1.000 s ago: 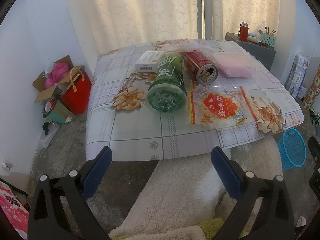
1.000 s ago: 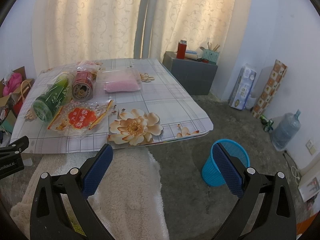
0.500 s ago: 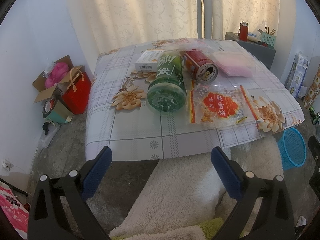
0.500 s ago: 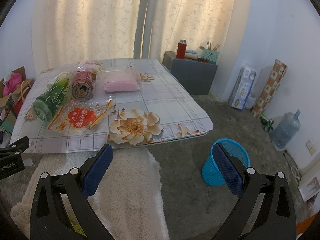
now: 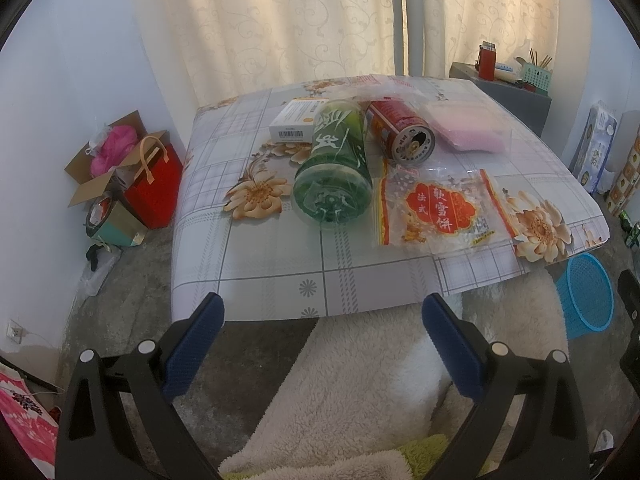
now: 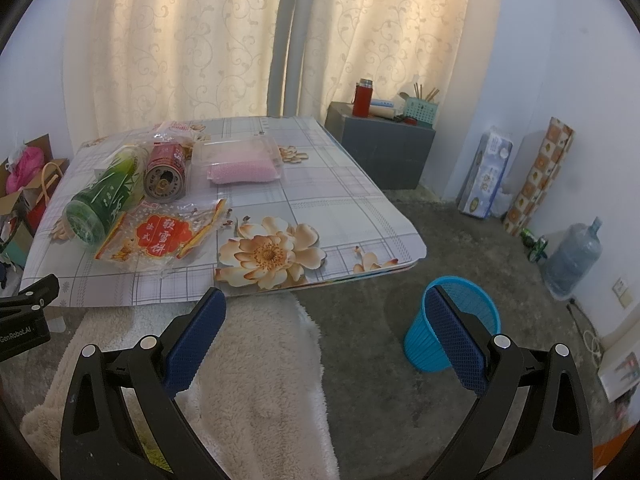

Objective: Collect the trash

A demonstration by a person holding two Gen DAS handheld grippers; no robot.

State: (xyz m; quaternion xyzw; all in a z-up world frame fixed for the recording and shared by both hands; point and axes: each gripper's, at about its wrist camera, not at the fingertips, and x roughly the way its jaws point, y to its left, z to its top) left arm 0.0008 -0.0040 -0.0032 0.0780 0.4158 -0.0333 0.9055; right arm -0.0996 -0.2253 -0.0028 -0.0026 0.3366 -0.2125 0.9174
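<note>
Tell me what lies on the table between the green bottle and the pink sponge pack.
The red can lies on its side there, between the green bottle and the pink sponge pack, its end facing the camera. Both wrist views show it.

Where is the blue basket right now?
The blue basket stands on the floor just past the table's right front corner, partly behind the open right gripper.

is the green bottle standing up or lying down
Lying down: the green bottle rests on its side on the table, base toward the camera.
</note>
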